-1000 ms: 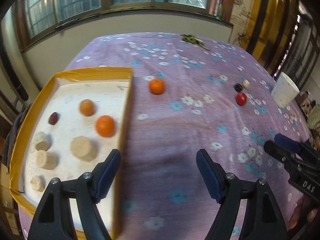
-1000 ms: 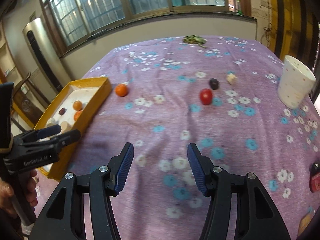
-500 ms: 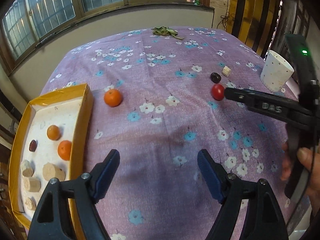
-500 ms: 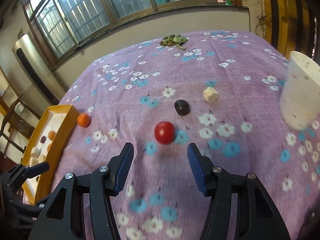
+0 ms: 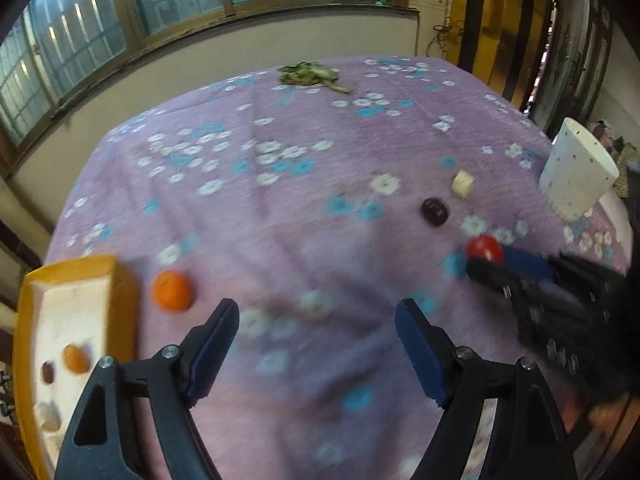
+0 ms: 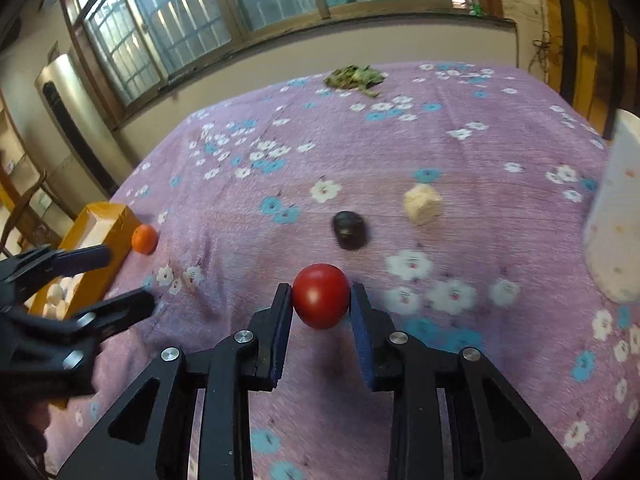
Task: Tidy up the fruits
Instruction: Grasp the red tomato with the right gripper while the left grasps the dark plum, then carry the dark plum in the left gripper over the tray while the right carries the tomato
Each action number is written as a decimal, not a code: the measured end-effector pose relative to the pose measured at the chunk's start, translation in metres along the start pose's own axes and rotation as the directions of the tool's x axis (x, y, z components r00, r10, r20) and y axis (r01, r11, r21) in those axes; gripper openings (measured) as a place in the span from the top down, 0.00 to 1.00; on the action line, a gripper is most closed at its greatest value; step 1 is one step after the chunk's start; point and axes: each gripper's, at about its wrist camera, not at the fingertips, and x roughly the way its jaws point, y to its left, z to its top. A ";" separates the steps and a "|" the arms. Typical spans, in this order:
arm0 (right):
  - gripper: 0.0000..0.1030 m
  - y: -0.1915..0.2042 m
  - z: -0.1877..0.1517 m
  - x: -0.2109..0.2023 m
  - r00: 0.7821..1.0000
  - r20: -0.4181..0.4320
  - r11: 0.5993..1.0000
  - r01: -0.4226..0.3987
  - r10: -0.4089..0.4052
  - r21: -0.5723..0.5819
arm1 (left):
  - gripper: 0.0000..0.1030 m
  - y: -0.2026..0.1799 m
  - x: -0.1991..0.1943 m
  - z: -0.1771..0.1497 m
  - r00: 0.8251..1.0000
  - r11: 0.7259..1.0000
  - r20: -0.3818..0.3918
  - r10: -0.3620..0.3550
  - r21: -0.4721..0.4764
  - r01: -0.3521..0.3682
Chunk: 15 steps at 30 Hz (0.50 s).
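While its jaws have just been closing, the right gripper [image 6: 321, 295] now clamps the round red fruit [image 6: 320, 295] from both sides at the lower middle of the right wrist view, the blue pads pressed against the fruit's flanks over the purple flowered cloth on the table [image 6: 400, 152]. Just above it in that frame lies a small dark purple-black fruit [image 6: 349, 229], and to the upper right of that a pale beige cube-shaped piece [image 6: 423, 203]; a white speckled paper cup [image 6: 614, 232] stands at the right edge. A heap of green leaves [image 6: 353, 77] lies at the far end of the cloth, in the upper middle. At the left edge the left gripper [image 6: 116, 278] shows as dark fingers with their tips well apart, nothing between them. In the left wrist view the left gripper [image 5: 316, 336] has its jaws wide apart over bare cloth at the bottom of the frame. A round orange fruit [image 5: 173, 291] lies at the left middle, just beside the corner of a yellow-rimmed tray with a white floor [image 5: 72, 276], which holds a smaller orange fruit [image 5: 75, 357] and a dark red one [image 5: 47, 371] at the lower left. The view is blurred.
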 end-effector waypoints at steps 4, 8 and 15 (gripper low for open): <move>0.73 -0.020 -0.013 -0.014 0.999 -0.011 0.999 0.034 -0.034 0.025 | 0.20 -0.036 0.028 0.029 0.997 0.997 0.018 -0.073 0.016 0.072; 0.72 -0.036 -0.023 -0.023 0.999 -0.019 0.997 0.044 -0.043 0.070 | 0.43 -0.060 0.058 0.046 0.992 0.992 -0.017 -0.124 0.024 0.125; 0.72 -0.042 -0.027 -0.037 0.998 0.011 0.996 0.067 -0.068 0.067 | 0.76 -0.074 0.071 0.049 0.987 0.986 -0.023 -0.161 0.047 0.162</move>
